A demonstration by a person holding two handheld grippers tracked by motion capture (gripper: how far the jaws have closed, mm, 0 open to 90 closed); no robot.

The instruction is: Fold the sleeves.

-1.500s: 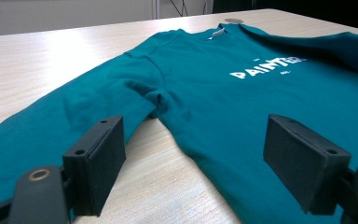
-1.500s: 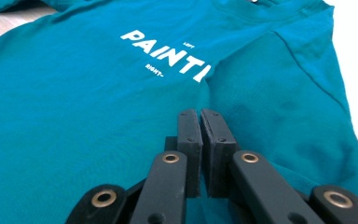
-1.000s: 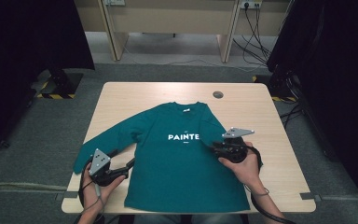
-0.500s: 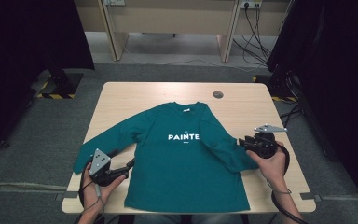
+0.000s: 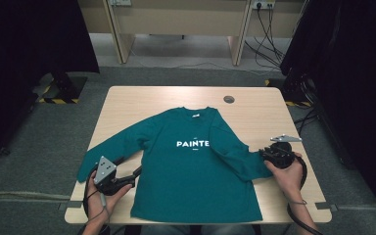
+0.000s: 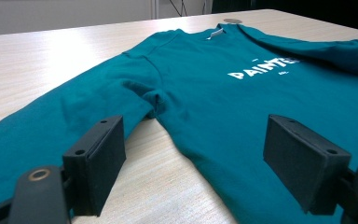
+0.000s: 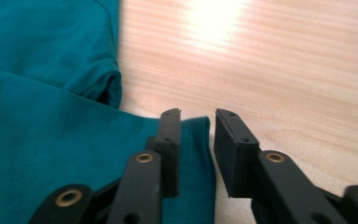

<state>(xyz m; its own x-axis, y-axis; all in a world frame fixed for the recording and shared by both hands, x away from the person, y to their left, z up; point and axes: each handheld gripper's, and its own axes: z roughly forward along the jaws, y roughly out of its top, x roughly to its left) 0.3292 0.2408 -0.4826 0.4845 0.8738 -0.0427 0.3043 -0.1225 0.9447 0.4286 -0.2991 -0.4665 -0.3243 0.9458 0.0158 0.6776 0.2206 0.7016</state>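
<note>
A teal sweatshirt (image 5: pixel 191 166) printed "PAINTE" lies face up on the wooden table (image 5: pixel 254 112). My left gripper (image 5: pixel 131 164) rests at the front left, jaws wide open, one on each side of the armpit where the left sleeve (image 5: pixel 112 147) joins the body (image 6: pixel 223 93). In its own view the left gripper (image 6: pixel 193 140) holds nothing. My right gripper (image 5: pixel 263 155) sits at the table's right, at the end of the right sleeve (image 5: pixel 235 152). Its jaws (image 7: pixel 198 116) have just been closing; the cuff (image 7: pixel 193 154) lies between them with a gap still showing.
A round cable hole (image 5: pixel 228 99) sits near the table's far edge. Bare wood (image 7: pixel 284 70) lies right of the cuff. Cables trail from both grippers over the front edge. Dark curtains flank the table, with desk legs and floor cables behind.
My right gripper has travelled right from over the shirt's chest to the table's right side, and the right sleeve now stretches out that way. The left gripper has stayed put.
</note>
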